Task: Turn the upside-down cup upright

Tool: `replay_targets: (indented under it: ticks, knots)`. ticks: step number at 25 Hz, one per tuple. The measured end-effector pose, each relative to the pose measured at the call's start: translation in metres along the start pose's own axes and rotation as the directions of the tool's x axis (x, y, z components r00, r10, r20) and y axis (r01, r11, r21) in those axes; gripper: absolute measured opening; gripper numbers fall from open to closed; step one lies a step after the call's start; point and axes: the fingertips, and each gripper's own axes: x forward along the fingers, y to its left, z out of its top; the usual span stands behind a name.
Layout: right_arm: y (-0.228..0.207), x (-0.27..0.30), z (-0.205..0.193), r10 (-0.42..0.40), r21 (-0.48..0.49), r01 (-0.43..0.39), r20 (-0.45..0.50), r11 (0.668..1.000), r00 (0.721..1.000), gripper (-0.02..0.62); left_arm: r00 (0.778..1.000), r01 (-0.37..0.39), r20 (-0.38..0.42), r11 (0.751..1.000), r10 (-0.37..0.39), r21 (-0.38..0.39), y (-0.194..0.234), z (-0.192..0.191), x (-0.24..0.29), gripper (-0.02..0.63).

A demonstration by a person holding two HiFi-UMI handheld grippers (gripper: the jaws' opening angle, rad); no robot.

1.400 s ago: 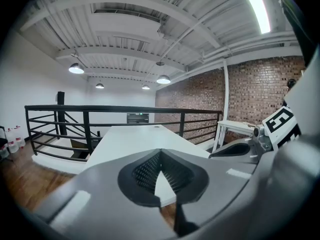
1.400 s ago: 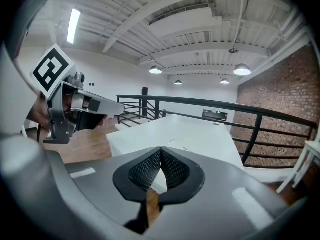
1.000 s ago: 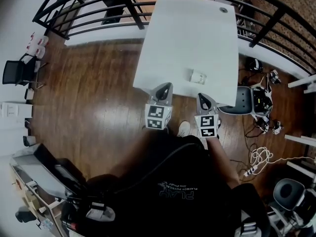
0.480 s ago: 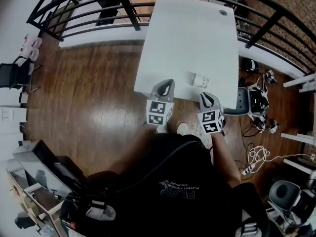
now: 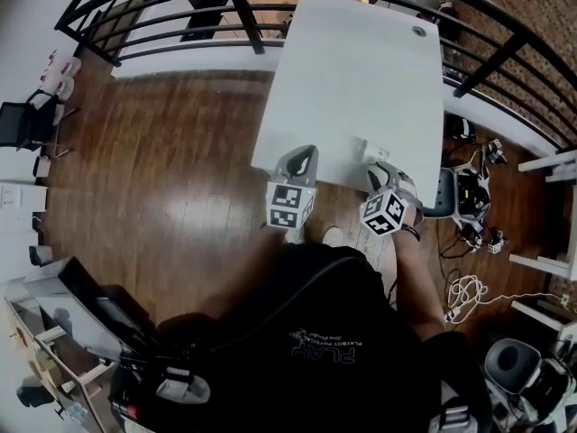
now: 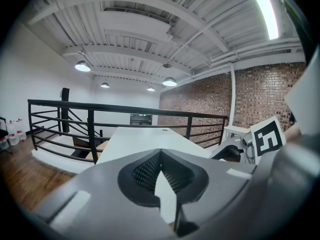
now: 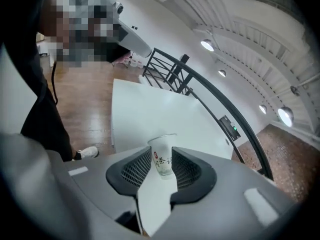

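In the right gripper view a clear plastic cup (image 7: 163,156) with red and dark print stands upright, mouth up, on the white table (image 7: 145,109). It is between the pads of my right gripper (image 7: 161,158), whose jaws are opening and no longer press on it. In the head view the right gripper (image 5: 377,165) is over the table's near right corner and hides the cup. My left gripper (image 5: 305,153) hovers at the near edge, left of the right one. Its jaws (image 6: 161,154) are shut with nothing between them.
The table (image 5: 361,70) is long and bare, and a black railing (image 5: 180,12) runs round its far end and sides. A grey office chair (image 5: 442,192) and a tangle of cables (image 5: 469,287) lie on the wood floor at the right. A shoe (image 5: 332,235) is below the near edge.
The right gripper has rolled, so its marker cube now sits tilted, and it has sunk toward the table. The cup that showed just ahead of its tip is now hidden in the head view.
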Motion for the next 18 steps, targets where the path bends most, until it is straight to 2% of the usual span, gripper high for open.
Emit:
replay_targets:
  ticks: [6, 18]
  knots:
    - [-0.005, 0.024, 0.0, 0.038, -0.063, -0.045, -0.105, 0.997, 0.994, 0.213, 1.0, -0.03, 0.0, 0.999, 0.03, -0.018, 0.016, -0.001, -0.004, 0.0]
    - [-0.003, 0.042, 0.002, 0.085, -0.156, -0.113, -0.178, 0.981, 0.98, 0.261, 0.997, -0.071, 0.004, 0.997, 0.071, -0.032, 0.041, 0.0, -0.015, 0.0]
